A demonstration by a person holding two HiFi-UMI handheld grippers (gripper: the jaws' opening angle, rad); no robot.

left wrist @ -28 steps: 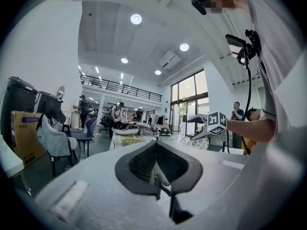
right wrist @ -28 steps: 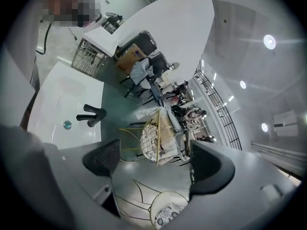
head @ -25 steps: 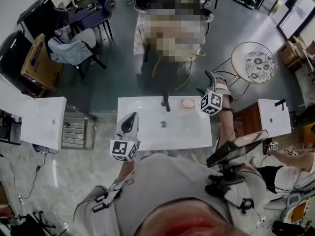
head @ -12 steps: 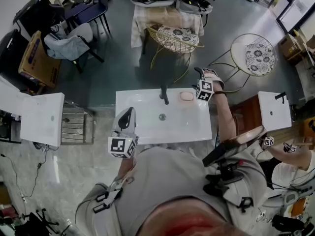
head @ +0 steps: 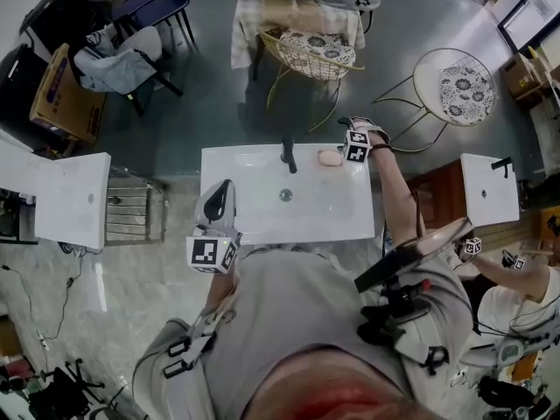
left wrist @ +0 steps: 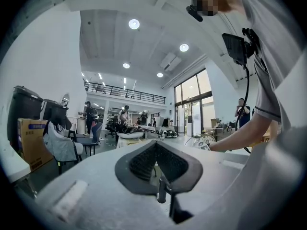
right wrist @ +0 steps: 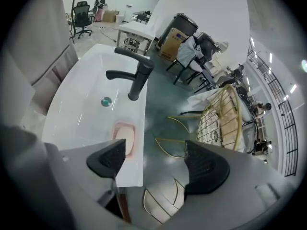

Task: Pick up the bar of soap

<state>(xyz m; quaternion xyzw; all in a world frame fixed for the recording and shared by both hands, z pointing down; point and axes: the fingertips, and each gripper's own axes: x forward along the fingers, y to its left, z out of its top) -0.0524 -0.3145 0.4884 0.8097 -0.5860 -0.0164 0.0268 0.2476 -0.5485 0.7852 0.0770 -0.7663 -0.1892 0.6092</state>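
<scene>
Right tool (right wrist: 154,159) stretched forward — empty jaws closing; left tool (left wrist: 156,146) pinched closed.

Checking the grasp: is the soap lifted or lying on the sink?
Lying on the sink: the soap rests flat on its rim. The right gripper, jaws closing, is open beside it, not gripping.

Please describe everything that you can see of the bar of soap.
The bar of soap is a pale pink rounded rectangle. It lies flat on the back ledge of the white sink, to the right of the black tap, near the corner. A darker pink border around it may be a dish. Nothing else touches it.
</scene>
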